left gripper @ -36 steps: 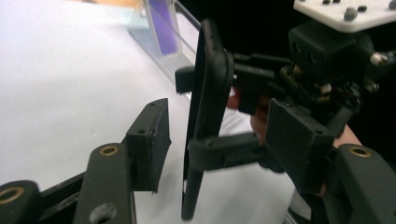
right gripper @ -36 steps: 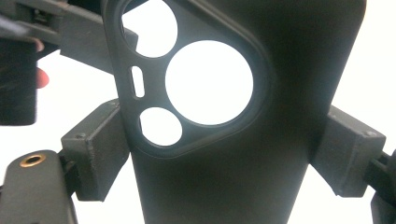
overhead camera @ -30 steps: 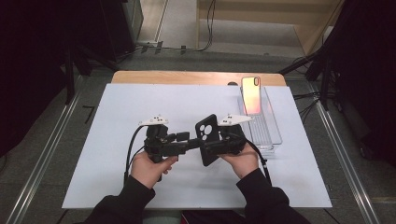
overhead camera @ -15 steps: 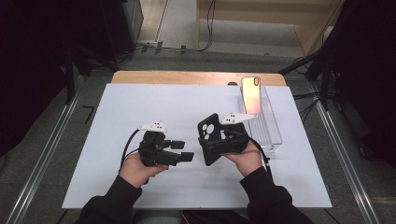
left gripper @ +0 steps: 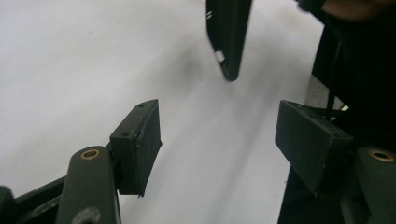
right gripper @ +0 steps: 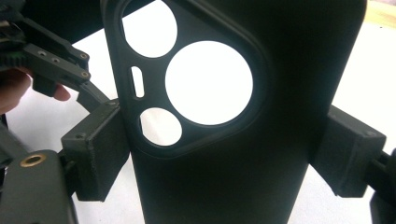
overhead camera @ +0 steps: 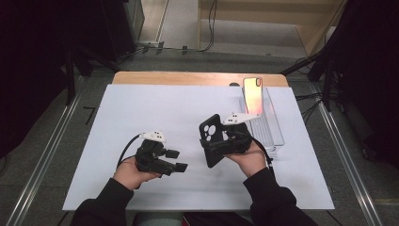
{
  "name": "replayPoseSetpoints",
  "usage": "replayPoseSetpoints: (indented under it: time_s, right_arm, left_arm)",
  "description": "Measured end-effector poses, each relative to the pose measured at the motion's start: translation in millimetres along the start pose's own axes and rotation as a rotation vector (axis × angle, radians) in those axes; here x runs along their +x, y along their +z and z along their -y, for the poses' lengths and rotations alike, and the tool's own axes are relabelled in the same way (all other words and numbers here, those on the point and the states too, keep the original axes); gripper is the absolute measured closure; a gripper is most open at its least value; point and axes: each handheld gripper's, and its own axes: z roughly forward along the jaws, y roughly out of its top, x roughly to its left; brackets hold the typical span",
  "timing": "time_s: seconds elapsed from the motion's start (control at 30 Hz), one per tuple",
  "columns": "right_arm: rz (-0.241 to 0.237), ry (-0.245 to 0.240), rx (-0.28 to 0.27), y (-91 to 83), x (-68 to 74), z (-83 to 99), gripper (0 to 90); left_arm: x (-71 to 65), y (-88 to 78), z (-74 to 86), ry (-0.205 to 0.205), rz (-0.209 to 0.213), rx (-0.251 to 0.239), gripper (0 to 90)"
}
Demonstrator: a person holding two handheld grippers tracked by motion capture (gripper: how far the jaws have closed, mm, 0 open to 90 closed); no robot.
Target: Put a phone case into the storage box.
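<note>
Case [overhead camera: 211, 140] clamped upright in right gripper [overhead camera: 225, 143].
Left gripper [overhead camera: 179, 160], jaws just opened and empty, leaves it free for the phone [overhead camera: 252, 96].

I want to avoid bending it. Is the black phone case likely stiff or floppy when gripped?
Probably light and somewhat flexible: the black phone case is a thin empty shell with camera cut-outs. The right gripper holds it upright by its two side edges, and it shows no bowing, so it seems moderately stiff.
</note>
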Motion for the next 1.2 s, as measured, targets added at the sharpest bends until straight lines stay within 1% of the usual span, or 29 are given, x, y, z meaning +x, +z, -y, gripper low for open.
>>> replayPoseSetpoints:
  time_s: [0.13, 0.2, 0.23, 0.27, 0.33, 0.4, 0.47, 0.57, 0.63, 0.87, 0.97, 1.0, 1.03, 1.1, 1.13, 1.2]
  right_arm:
    - [-0.003, -0.009, -0.003, -4.0, 0.6, -2.8, 12.7]
    - [-0.003, -0.007, -0.003, -5.1, 0.5, -3.4, 12.7]
    - [-0.007, -0.007, -0.003, -5.8, 0.0, -3.6, 12.7]
    - [-0.008, -0.005, -0.002, -6.3, -0.4, -3.6, 12.7]
    - [-0.008, -0.001, 0.002, -7.3, -1.3, -3.7, 12.7]
    - [-0.010, 0.001, 0.002, -8.0, -2.0, -3.8, 12.7]
    - [-0.012, 0.000, 0.002, -8.8, -2.8, -4.0, 12.7]
    - [-0.011, 0.000, 0.006, -11.1, -3.7, -4.8, 12.7]
    - [-0.011, 0.004, 0.004, -13.1, -5.3, -5.6, 12.7]
    - [0.005, 0.020, 0.001, -19.9, -9.0, -8.2, 12.7]
    - [-0.007, 0.029, -0.018, -23.9, -9.4, -9.7, 12.7]
    - [-0.006, 0.026, -0.020, -25.2, -9.5, -10.7, 12.7]
    - [0.002, 0.025, -0.011, -26.3, -9.0, -11.9, 12.7]
    - [0.017, 0.009, -0.008, -28.3, -8.7, -13.3, 12.7]
    - [0.014, 0.016, -0.011, -29.6, -8.7, -13.9, 12.7]
    - [0.014, 0.020, -0.018, -32.3, -9.9, -15.3, 12.8]
  left_arm:
    - [3.9, -3.8, 8.4, -0.021, -0.022, 0.018, 31.5]
    - [5.9, -5.8, 12.8, -0.047, -0.037, 0.034, 31.5]
    - [6.3, -6.6, 14.8, -0.049, -0.039, 0.035, 31.5]
    - [6.8, -7.9, 16.9, -0.042, -0.045, 0.037, 31.5]
    - [8.3, -9.6, 20.4, -0.047, -0.058, 0.044, 31.5]
    - [10.3, -11.9, 23.6, -0.059, -0.075, 0.045, 31.5]
    - [12.2, -13.9, 26.6, -0.075, -0.080, 0.041, 31.5]
    - [14.4, -17.5, 30.5, -0.083, -0.095, 0.046, 31.5]
    - [15.0, -19.2, 33.2, -0.097, -0.123, 0.050, 31.4]
    - [16.5, -28.1, 42.5, -0.139, -0.159, 0.030, 31.4]
    - [17.8, -32.4, 46.6, -0.150, -0.166, 0.024, 31.4]
    - [18.1, -33.1, 47.8, -0.158, -0.167, 0.019, 31.4]
    - [18.6, -34.0, 48.7, -0.162, -0.170, 0.020, 31.4]
    - [19.7, -35.6, 49.8, -0.180, -0.182, 0.016, 31.4]
    - [20.1, -36.1, 50.1, -0.192, -0.184, 0.005, 31.4]
    - [20.9, -37.9, 50.2, -0.196, -0.181, 0.000, 31.4]
